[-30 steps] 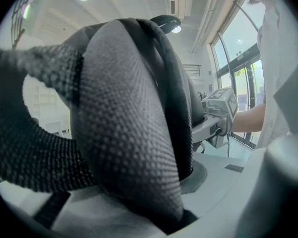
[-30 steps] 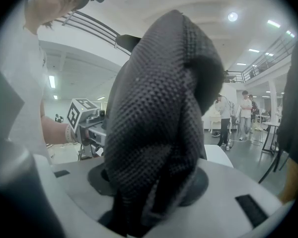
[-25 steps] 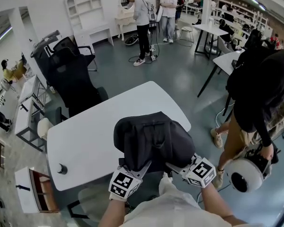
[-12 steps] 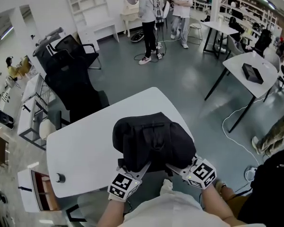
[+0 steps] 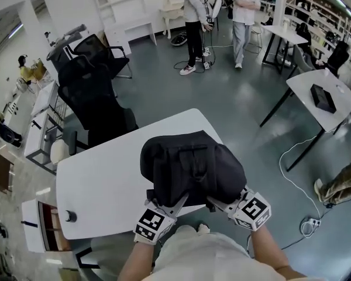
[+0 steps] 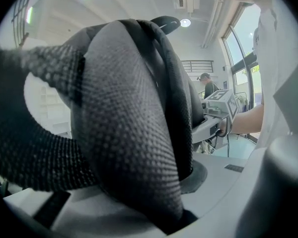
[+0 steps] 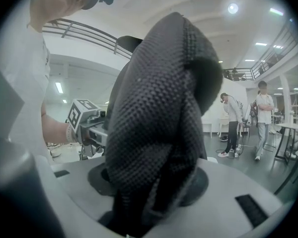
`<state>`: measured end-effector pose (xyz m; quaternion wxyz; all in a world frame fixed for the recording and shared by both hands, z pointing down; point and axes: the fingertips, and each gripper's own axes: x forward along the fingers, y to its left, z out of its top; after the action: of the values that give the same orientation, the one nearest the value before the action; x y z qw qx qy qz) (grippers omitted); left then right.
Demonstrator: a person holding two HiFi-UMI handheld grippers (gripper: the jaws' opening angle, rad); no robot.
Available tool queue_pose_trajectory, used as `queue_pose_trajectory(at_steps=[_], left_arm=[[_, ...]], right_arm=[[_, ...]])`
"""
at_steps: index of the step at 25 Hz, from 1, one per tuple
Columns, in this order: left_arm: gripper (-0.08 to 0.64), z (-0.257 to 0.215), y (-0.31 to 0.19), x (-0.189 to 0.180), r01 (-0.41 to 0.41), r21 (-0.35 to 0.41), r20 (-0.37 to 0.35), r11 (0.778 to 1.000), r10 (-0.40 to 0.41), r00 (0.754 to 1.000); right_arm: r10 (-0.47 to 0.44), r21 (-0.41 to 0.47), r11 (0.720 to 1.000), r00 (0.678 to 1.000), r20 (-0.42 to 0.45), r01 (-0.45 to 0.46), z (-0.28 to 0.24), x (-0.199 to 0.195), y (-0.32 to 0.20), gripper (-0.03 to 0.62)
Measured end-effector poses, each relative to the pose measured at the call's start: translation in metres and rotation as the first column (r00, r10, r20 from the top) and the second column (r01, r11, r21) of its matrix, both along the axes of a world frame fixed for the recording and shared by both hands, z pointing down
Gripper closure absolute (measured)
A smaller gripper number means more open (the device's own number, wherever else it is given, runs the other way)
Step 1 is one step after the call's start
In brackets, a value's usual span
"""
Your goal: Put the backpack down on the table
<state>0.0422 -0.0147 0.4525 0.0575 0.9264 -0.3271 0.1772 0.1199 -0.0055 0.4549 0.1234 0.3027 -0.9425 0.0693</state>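
A black backpack (image 5: 190,165) hangs between my two grippers above the near right part of the white table (image 5: 105,180). My left gripper (image 5: 175,206) is shut on a padded mesh strap of the backpack (image 6: 134,118), which fills the left gripper view down to the jaws (image 6: 154,202). My right gripper (image 5: 214,202) is shut on the other mesh strap (image 7: 159,128), bunched between its jaws (image 7: 149,202). Each gripper's marker cube shows in the other's view. Whether the bag's underside touches the table is hidden.
A small black knob (image 5: 70,216) stands at the table's near left corner. Black office chairs (image 5: 93,95) crowd the table's far left side. Another white table (image 5: 333,107) with a black box stands at the right. People stand at the far wall; a cable (image 5: 298,168) lies on the floor.
The backpack and both grippers have moved together further over the table, covering more of its near right corner. Both grips are unchanged. The person in black at the right has left the view.
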Motion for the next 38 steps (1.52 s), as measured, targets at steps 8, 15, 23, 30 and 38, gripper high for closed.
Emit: queue_pose_trajectory(at_steps=[8,15,23,30,38], left_arm=[[0.420,0.003,-0.031,-0.011,0.033,0.015,0.001,0.999,-0.033,0.999],[0.420,-0.002,-0.070,-0.025,0.045,0.019,-0.014,0.999,-0.045,0.999],[0.420,-0.004,-0.117,-0.047,0.055,0.005,-0.019,0.998,-0.055,0.998],[0.420,0.007,-0.166,-0.068,0.043,0.013,-0.013,0.999,-0.043,0.999],[0.420,0.038,-0.217,-0.087,0.034,0.000,-0.008,0.999,-0.034,0.999]], right_arm=[[-0.038,0.015,0.999,0.999,0.002,0.038,0.003,-0.011,-0.033,0.376],[-0.044,0.018,0.999,0.999,-0.005,0.044,-0.003,-0.025,-0.071,0.376],[-0.045,0.028,0.999,0.999,-0.013,0.046,-0.006,-0.048,-0.120,0.376],[-0.034,0.032,0.999,0.999,-0.003,0.034,0.006,-0.068,-0.168,0.376],[-0.015,0.017,1.000,1.000,0.001,0.015,0.037,-0.085,-0.219,0.376]])
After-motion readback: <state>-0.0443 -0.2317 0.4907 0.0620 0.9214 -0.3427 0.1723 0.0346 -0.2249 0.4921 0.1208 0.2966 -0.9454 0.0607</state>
